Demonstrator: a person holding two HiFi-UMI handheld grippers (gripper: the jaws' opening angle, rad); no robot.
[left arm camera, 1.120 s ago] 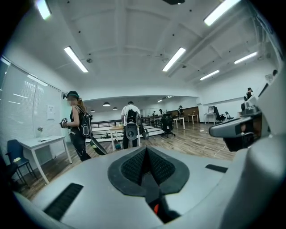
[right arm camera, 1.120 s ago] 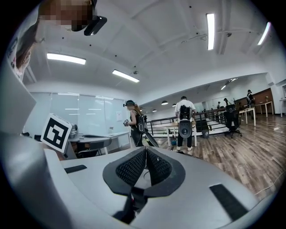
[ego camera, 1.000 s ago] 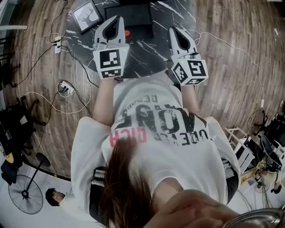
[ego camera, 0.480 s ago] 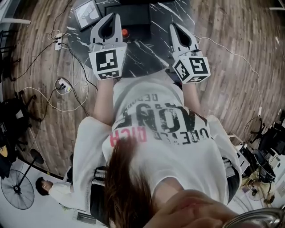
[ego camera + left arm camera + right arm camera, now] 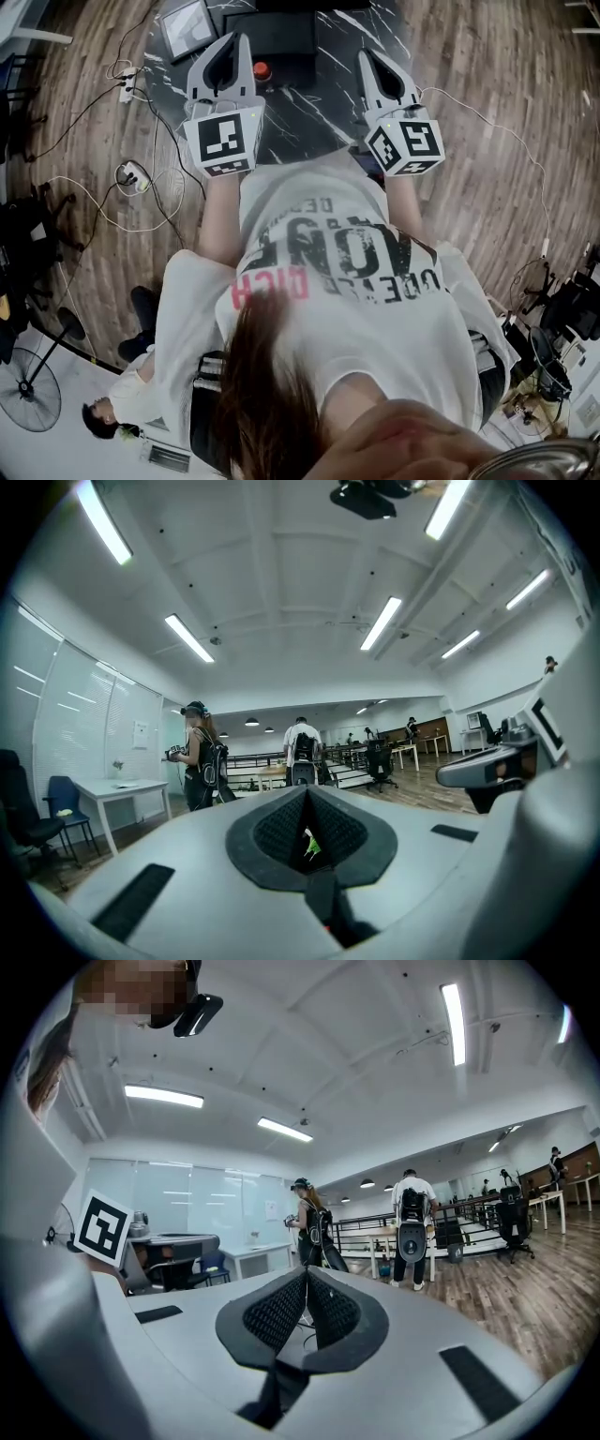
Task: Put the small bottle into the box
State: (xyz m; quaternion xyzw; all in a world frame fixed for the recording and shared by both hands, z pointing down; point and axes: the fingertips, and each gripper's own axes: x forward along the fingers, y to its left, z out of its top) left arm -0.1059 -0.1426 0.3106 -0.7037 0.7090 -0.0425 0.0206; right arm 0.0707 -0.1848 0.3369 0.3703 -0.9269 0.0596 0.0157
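Head view: nothing of the task looks done yet. One small bottle (image 5: 262, 69), of which only a red cap shows, stands on the dark table (image 5: 305, 108), just beside the single black box (image 5: 272, 36) and outside it. Two grippers are held level above the table, the left gripper (image 5: 239, 42) and the right gripper (image 5: 368, 58).

Left gripper view: the jaws are pressed together and hold nothing.

Right gripper view: these jaws are likewise closed and empty.

Grasping, lifting and placing the bottle all remain.

Light was bright, even, from ceiling strip lights (image 5: 190, 637); head view looked washed-out; all views fisheye-bent w/ dark corners.
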